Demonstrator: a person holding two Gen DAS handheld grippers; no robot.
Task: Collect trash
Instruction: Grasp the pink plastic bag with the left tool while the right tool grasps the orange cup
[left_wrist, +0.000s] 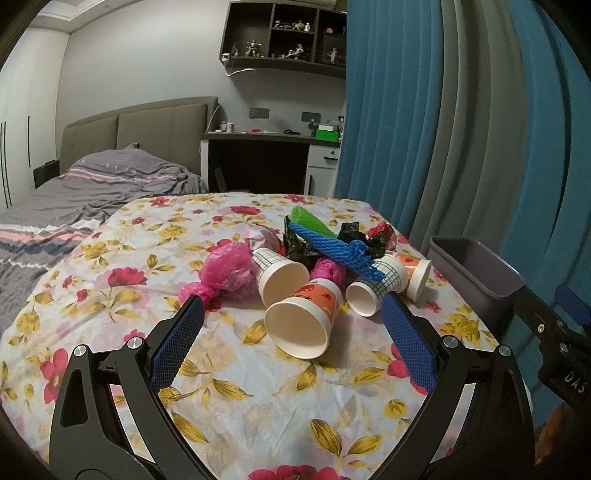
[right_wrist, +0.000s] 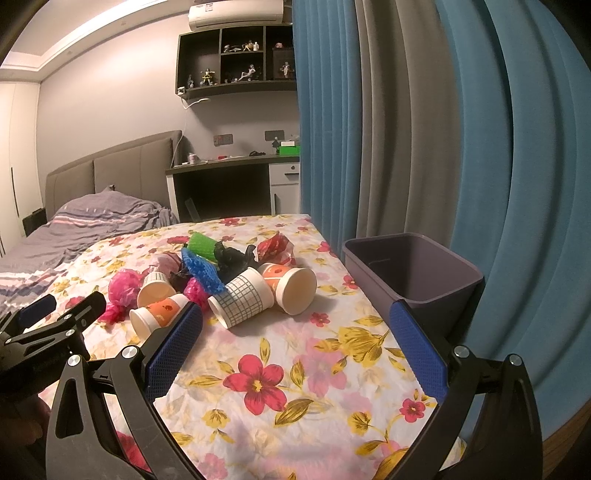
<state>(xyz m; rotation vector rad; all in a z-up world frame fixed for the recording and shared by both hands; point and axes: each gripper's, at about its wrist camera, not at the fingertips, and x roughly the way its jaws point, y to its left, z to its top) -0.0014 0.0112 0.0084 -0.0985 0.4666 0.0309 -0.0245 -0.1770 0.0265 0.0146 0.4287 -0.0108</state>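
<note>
Where the trash is heaped on the tabletop (left_wrist: 258, 387), much is overlapped.
Hidden: the black bag (left_wrist: 299, 245) and pink bags (left_wrist: 229, 273) are partly covered by cups and blue netting (left_wrist: 332, 247); the figurines on the far shelf cannot be made out.
Left tool (left_wrist: 291, 306): held low before the heap, jaws spread wide, nothing gripped; the nearest orange cup (left_wrist: 306, 321) is framed between its fingers.
Right tool (right_wrist: 295, 317): held low beside the heap, jaws wide apart, empty.
Bin (right_wrist: 413, 273): seen standing right of the heap at the tabletop's edge.
Views: the bin's empty inside is shown only by the right view; it is cut off in the left view.
</note>
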